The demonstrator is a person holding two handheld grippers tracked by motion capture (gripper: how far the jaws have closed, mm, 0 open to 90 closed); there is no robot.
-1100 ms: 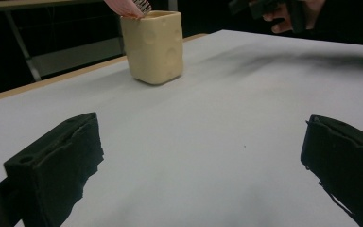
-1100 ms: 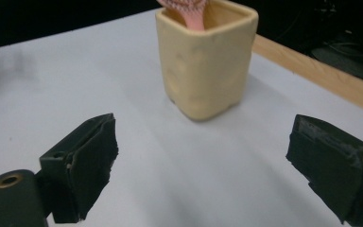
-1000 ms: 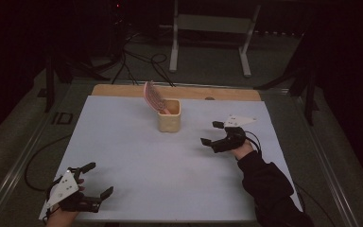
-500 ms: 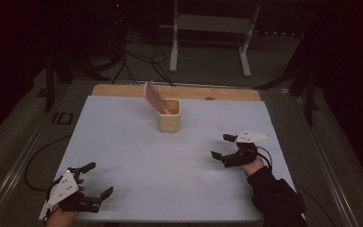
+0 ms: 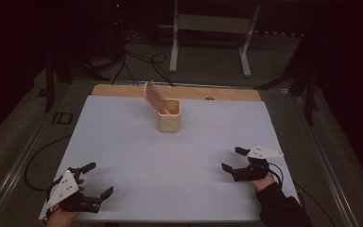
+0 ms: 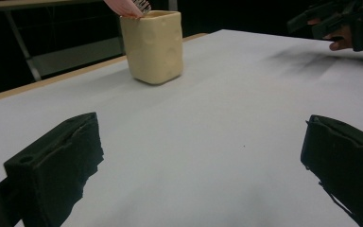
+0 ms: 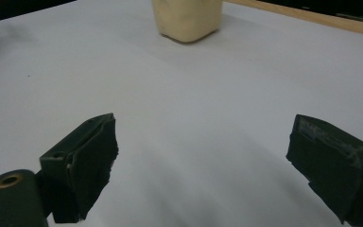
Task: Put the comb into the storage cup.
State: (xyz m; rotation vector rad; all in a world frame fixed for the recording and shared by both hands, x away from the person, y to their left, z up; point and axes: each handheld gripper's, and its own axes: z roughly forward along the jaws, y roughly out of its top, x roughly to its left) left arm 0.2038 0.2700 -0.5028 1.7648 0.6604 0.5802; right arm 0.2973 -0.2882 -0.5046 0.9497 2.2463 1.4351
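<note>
High view shows a pink hairbrush [image 5: 153, 98] standing in the cream cup [image 5: 169, 116] at the desk's [image 5: 194, 156] far middle, well apart from the left gripper [image 5: 98, 179] and right gripper [image 5: 230, 159], both wide open and empty; any reach should approach the brush slowly without tipping the cup.

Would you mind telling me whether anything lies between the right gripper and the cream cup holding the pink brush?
Nothing visible does. Bare white table surface runs from the open right gripper up to the cream cup, where the pink brush stands.
</note>
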